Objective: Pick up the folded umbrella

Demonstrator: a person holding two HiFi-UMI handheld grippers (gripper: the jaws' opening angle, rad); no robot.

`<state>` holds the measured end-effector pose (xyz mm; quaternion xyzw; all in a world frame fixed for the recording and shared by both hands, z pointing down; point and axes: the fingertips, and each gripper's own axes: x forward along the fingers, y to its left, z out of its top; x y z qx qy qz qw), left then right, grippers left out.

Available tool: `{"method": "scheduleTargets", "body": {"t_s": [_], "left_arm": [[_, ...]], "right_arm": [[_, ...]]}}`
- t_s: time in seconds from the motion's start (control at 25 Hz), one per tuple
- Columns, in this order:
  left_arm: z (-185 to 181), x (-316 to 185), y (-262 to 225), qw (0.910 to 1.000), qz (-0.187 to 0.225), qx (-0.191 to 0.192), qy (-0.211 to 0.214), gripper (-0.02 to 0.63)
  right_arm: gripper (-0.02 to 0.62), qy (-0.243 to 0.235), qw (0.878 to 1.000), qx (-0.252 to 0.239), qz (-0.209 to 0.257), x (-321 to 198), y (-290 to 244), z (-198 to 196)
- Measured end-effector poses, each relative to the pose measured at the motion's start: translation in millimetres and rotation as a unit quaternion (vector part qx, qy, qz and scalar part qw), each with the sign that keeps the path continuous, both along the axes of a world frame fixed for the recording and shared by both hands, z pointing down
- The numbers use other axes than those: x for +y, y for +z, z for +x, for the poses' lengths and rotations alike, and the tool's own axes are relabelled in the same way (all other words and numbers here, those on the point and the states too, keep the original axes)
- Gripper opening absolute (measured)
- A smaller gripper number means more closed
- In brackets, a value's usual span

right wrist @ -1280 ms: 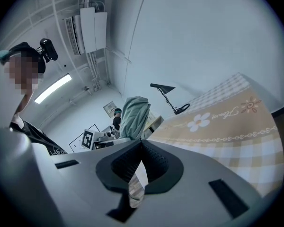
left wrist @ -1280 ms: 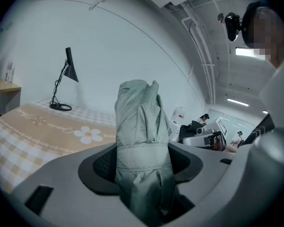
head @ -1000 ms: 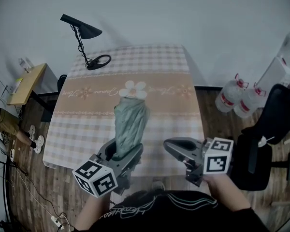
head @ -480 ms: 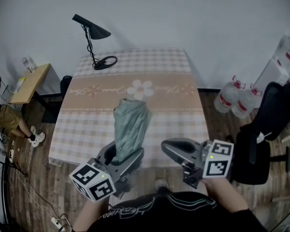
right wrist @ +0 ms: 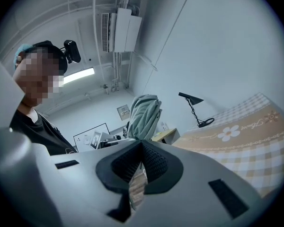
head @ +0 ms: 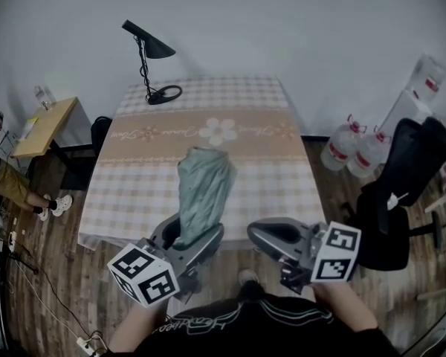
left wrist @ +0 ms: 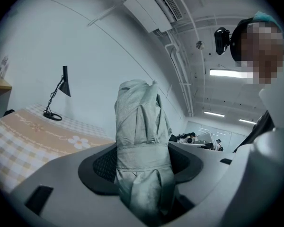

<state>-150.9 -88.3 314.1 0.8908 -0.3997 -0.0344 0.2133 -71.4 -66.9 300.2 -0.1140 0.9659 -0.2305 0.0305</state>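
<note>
The folded umbrella (head: pixel 203 192) is a pale grey-green bundle with a strap round its middle. My left gripper (head: pixel 193 236) is shut on its lower part and holds it in the air over the near edge of the checked table (head: pixel 134 199). In the left gripper view the umbrella (left wrist: pixel 142 145) stands between the two dark pads (left wrist: pixel 100 163), pointing away from me. To its right my right gripper (head: pixel 264 233) hangs shut and empty. The right gripper view shows the umbrella (right wrist: pixel 144 115) beyond the closed right gripper (right wrist: pixel 141 148).
A black desk lamp (head: pixel 150 58) stands at the table's far left corner. To the right are water bottles (head: pixel 353 151) and a black office chair (head: pixel 398 192). At the left are a small wooden table (head: pixel 44 125) and a seated person's legs (head: pixel 15 188).
Both grippers have drawn back from the table toward me and risen a little. The umbrella came along in the left gripper, its far end now short of the flower print.
</note>
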Motion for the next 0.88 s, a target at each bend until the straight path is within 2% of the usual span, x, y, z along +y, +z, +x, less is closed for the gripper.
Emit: {"method": "scheduleTargets", "body": {"t_s": [0.24, 0.88], "left_arm": [[-7, 30, -10, 0.9998, 0.014, -0.004, 0.011, 0.273], [-26, 73, -12, 0.9995, 0.024, -0.002, 0.021, 0.273]], "right_arm": [[0.011, 0.019, 1.000, -0.001, 0.005, 25, -4, -5], [0.011, 0.024, 1.000, -0.003, 0.007, 68, -6, -29]]}}
